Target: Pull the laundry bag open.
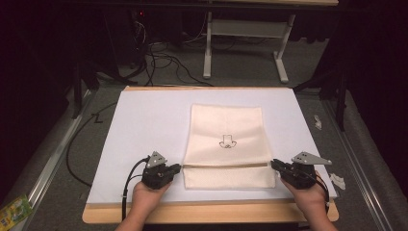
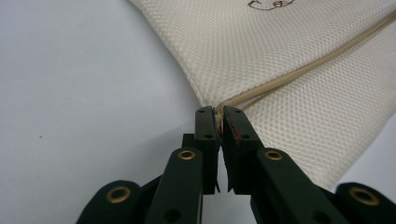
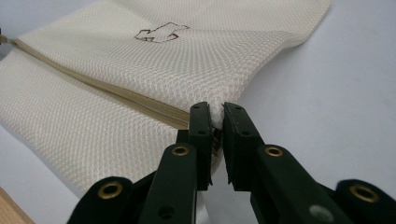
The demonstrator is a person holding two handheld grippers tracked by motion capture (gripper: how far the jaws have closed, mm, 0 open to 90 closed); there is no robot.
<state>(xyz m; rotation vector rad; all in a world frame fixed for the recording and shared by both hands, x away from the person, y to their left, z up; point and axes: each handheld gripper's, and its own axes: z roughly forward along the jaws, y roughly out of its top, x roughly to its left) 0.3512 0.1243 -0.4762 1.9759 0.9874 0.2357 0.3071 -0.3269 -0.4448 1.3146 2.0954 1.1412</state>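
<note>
A cream mesh bag (image 1: 226, 139) with a small dark printed mark (image 1: 226, 142) lies flat on the white sheet (image 1: 144, 125). A tan zipper line (image 1: 226, 165) crosses its near part. My left gripper (image 1: 179, 168) is shut on the bag's left edge where the zipper ends (image 2: 217, 113). My right gripper (image 1: 273, 165) is shut on the bag's right edge at the other zipper end (image 3: 215, 112). In the left gripper view the mesh bag (image 2: 289, 60) runs up and to the right; in the right gripper view the mesh bag (image 3: 140, 84) spreads to the left.
The white sheet covers a wooden table top (image 1: 211, 211) whose near edge shows. Grey floor with black cables (image 1: 159, 62) and a white frame stand (image 1: 245, 33) lies beyond. A green packet (image 1: 13, 210) lies at the lower left, white scraps (image 1: 337, 181) at the right.
</note>
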